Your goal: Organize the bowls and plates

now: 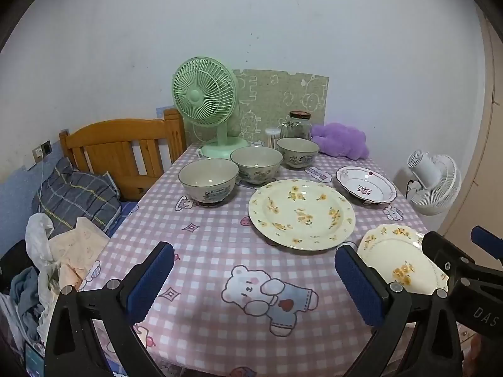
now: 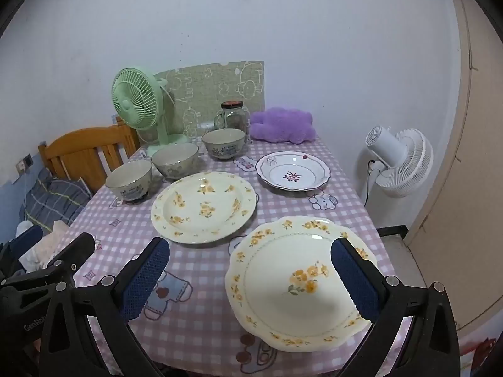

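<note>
Three grey patterned bowls stand in a diagonal row at the back left: near [image 1: 207, 180], middle [image 1: 256, 164], far [image 1: 297, 151]. A large yellow-flowered plate [image 1: 301, 213] lies mid-table. A white plate with a red motif [image 1: 366, 183] lies at the back right. A scalloped yellow-flowered plate [image 2: 301, 279] lies at the front right, under my right gripper. My left gripper [image 1: 254, 279] is open and empty over the front of the table. My right gripper [image 2: 250, 278] is open and empty above the scalloped plate's left part.
A green fan [image 1: 206, 100], a glass jar [image 1: 297, 125], a toothpick holder [image 1: 273, 136] and a purple plush [image 1: 341, 139] line the table's back edge. A wooden bed frame [image 1: 122, 147] with bedding stands left. A white fan [image 2: 397, 163] stands right of the table.
</note>
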Motion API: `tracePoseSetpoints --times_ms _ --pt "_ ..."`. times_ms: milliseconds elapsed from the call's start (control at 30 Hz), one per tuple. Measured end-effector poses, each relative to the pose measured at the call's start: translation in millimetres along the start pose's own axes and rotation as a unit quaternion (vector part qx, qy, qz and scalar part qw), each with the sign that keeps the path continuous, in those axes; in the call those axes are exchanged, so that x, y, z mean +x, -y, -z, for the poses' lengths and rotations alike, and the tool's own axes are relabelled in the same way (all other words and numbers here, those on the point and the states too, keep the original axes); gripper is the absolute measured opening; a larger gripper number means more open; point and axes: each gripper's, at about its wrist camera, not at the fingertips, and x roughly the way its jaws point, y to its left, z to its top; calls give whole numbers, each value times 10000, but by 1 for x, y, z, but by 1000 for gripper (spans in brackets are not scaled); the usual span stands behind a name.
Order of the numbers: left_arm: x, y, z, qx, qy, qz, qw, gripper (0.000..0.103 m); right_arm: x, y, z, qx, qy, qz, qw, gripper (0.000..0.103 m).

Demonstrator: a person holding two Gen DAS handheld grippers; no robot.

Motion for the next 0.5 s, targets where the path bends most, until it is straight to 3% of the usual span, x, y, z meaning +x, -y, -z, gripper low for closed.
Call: tracePoseSetpoints --times_ms 133,500 --pt "-6 9 -1 155 42 -131 9998 103 -1 0 1 30 27 2 10000 103" --pt "-12 7 2 -25 1 68 10000 103 -13 11 2 -18 -19 46 10000 103"
